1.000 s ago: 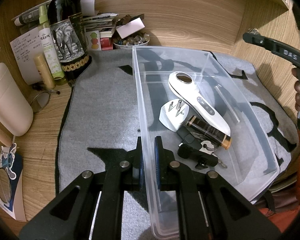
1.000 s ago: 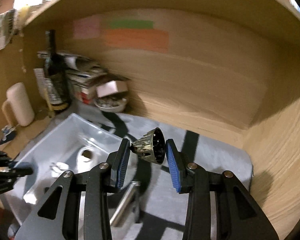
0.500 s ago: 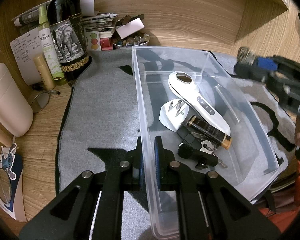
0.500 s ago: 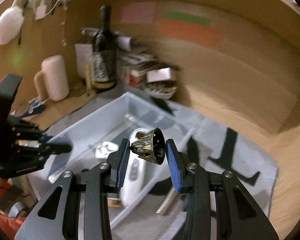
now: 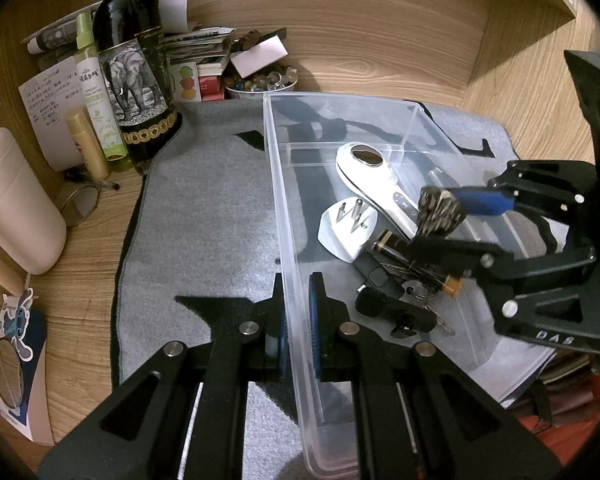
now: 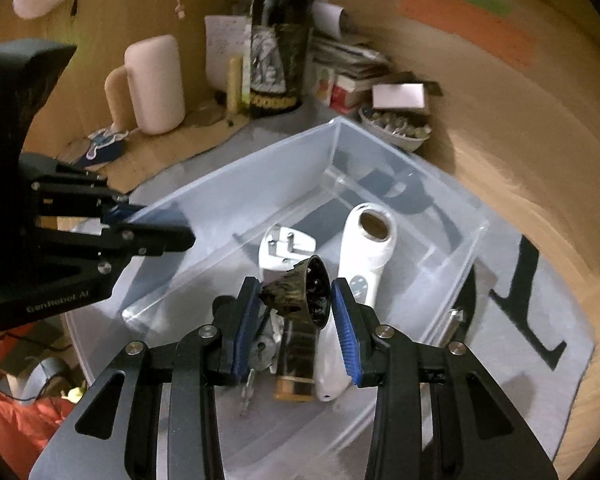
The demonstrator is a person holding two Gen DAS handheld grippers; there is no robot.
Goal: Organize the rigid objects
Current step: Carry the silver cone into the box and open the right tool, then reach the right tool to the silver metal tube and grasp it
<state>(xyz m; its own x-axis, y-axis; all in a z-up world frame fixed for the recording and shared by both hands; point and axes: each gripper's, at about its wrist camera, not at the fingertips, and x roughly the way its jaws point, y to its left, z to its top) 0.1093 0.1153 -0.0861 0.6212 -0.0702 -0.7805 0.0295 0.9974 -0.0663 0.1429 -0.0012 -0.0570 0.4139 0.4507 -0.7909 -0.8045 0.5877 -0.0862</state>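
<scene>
**Clear bin, contents and two grippers**

Left gripper (image 5: 297, 316): nearly closed, clamping the near wall of the clear plastic bin (image 5: 284, 216). Right gripper (image 6: 295, 309): pinching a dark metal bell (image 6: 298, 298), held above the bin interior. In the bin: black clip (image 5: 396, 312), amber tube (image 6: 296, 364), white plug (image 5: 346, 226), white handheld device (image 5: 374, 178). Behind, on the table (image 5: 76, 264): wine bottle (image 5: 134, 76)

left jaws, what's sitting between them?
The clear bin's near side wall. In the left wrist view the left gripper straddles it, one jaw outside over the grey mat, one inside, pinched onto the wall.
</scene>
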